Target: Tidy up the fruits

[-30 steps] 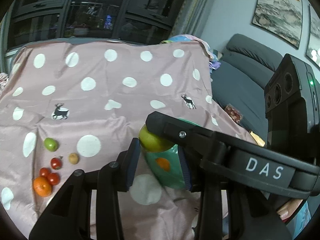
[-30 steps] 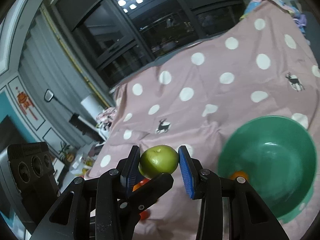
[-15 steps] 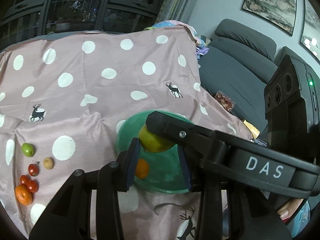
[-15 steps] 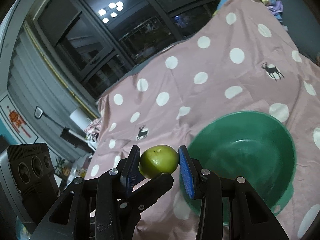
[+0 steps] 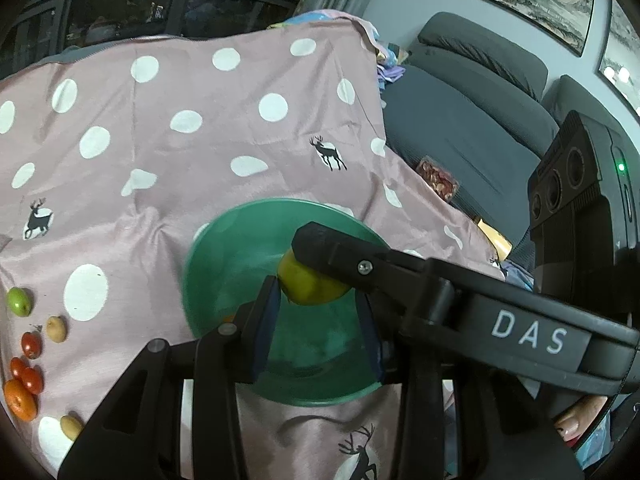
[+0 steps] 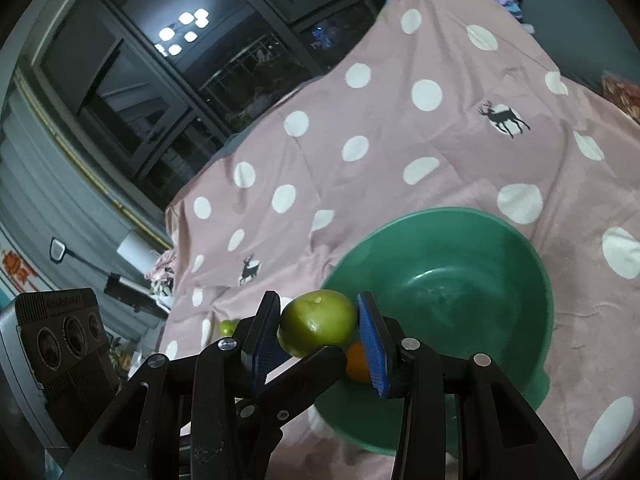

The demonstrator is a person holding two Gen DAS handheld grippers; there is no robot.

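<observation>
A green bowl sits on the pink polka-dot cloth; it also shows in the right wrist view. An orange fruit lies inside it. My right gripper is shut on a green fruit, held over the bowl's near rim. In the left wrist view the same green fruit shows under the right gripper's black finger. My left gripper is open and empty, hovering over the bowl.
Loose fruits lie on the cloth at the left: a small green fruit, red tomatoes, an orange and small yellow fruits. A grey sofa stands to the right of the cloth.
Both grippers have moved toward the bowl; the bowl now lies beneath them. The green fruit stays gripped in the right gripper.
</observation>
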